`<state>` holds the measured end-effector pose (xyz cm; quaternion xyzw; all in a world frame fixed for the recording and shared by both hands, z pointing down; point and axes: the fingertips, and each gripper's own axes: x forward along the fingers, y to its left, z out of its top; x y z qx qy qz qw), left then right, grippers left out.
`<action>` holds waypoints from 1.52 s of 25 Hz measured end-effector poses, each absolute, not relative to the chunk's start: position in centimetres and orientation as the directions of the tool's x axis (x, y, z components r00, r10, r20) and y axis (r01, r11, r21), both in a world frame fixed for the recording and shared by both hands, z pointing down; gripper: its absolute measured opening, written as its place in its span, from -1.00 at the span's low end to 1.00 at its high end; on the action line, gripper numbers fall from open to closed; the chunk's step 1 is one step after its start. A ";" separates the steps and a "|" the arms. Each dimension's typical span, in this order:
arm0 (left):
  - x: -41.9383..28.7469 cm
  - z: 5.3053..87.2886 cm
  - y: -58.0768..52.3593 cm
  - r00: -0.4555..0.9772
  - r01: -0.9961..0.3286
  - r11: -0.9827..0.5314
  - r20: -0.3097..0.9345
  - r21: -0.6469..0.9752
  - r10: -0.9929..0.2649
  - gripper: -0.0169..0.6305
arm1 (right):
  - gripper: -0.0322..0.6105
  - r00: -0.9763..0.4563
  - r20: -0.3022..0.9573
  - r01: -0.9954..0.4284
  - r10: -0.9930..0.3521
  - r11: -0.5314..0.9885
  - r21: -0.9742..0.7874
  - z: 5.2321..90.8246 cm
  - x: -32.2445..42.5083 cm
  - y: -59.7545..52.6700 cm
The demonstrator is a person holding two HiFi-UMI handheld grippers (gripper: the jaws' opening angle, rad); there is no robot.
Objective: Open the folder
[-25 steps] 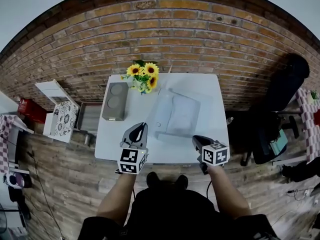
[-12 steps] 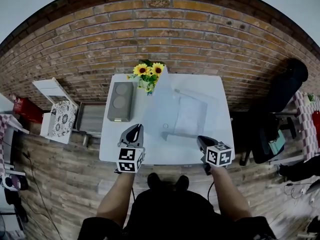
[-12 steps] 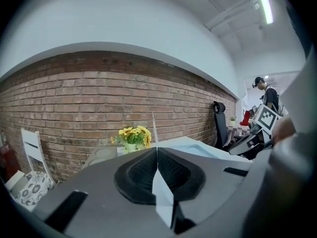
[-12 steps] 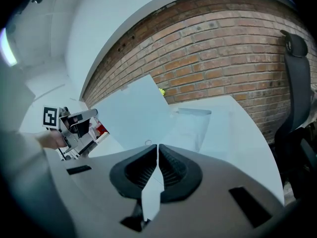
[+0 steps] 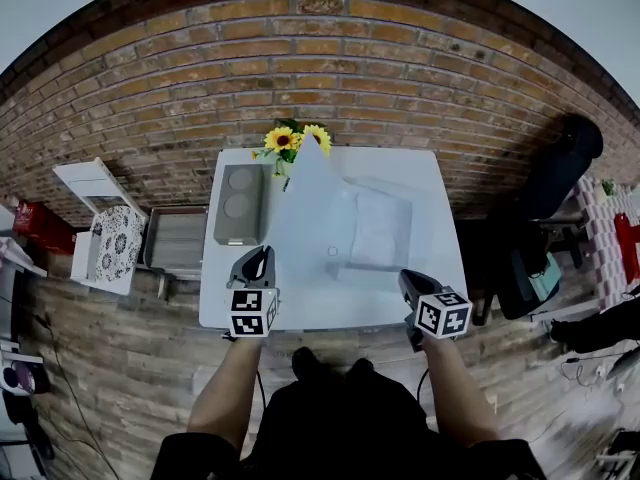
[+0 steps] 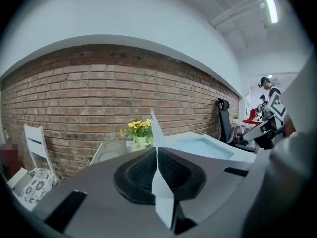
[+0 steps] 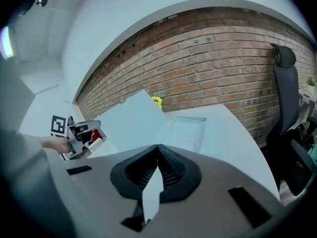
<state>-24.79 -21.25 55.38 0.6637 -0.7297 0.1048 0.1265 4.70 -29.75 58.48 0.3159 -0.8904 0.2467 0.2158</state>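
Observation:
A translucent pale blue folder [image 5: 385,230] lies on the white table [image 5: 440,183]. Its front cover [image 5: 312,213] stands raised and swung toward the left, with a corner up near the flowers. My left gripper [image 5: 261,257] is shut on the near edge of that cover [image 6: 159,182], a thin sheet pinched between its pads. My right gripper [image 5: 408,277] is shut on the folder's lower sheet [image 7: 151,195] at the table's near right edge. The right gripper view shows the lifted cover [image 7: 133,118] and the left gripper [image 7: 74,130] beyond it.
A grey box [image 5: 240,203] with two round recesses sits at the table's left, beside a vase of sunflowers [image 5: 297,140]. A white chair [image 5: 105,226] stands left of the table and a black office chair [image 5: 560,168] right of it. The brick wall [image 5: 320,58] is behind.
My left gripper has moved left and toward the near table edge with the cover, which has swung up and open. The right gripper has stayed almost in place.

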 end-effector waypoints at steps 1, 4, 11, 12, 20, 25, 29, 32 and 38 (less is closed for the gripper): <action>-25.0 55.8 -21.1 -0.096 -0.994 0.109 0.335 0.018 -0.937 -0.87 | -0.85 -0.716 0.527 -0.662 -0.458 0.685 -0.304 58.0 4.9 -29.7; -25.4 56.5 -20.7 -0.129 -0.988 0.149 0.363 0.028 -0.923 -0.86 | -0.85 -0.744 0.482 -0.638 -0.464 0.707 -0.304 56.5 5.5 -29.7; -24.0 55.9 -20.3 -0.167 -0.983 0.182 0.382 0.001 -0.909 -0.86 | -0.85 -0.797 0.344 -0.591 -0.497 0.760 -0.272 51.4 7.9 -30.6; -23.8 55.7 -20.3 -0.174 -0.982 0.189 0.385 0.001 -0.906 -0.86 | -0.85 -0.798 0.322 -0.592 -0.510 0.762 -0.261 50.5 8.2 -30.8; -22.7 54.7 -20.3 -0.204 -0.975 0.223 0.393 0.003 -0.897 -0.86 | -0.86 -0.827 0.190 -0.562 -0.529 0.785 -0.261 46.4 9.7 -32.0; -22.2 54.2 -20.6 -0.203 -0.976 0.219 0.382 -0.003 -0.902 -0.86 | -0.86 -0.832 0.197 -0.553 -0.518 0.801 -0.230 46.4 9.7 -32.1; -22.1 54.1 -20.5 -0.201 -0.977 0.215 0.379 -0.005 -0.903 -0.86 | -0.86 -0.833 0.203 -0.551 -0.515 0.805 -0.221 46.4 9.4 -32.1; -22.0 54.1 -20.3 -0.196 -0.978 0.209 0.380 -0.007 -0.904 -0.86 | -0.86 -0.835 0.206 -0.548 -0.510 0.806 -0.225 46.5 9.2 -32.0; -21.8 54.1 -20.3 -0.178 -0.982 0.189 0.377 -0.009 -0.909 -0.86 | -0.86 -0.835 0.209 -0.548 -0.509 0.802 -0.238 46.7 9.1 -32.0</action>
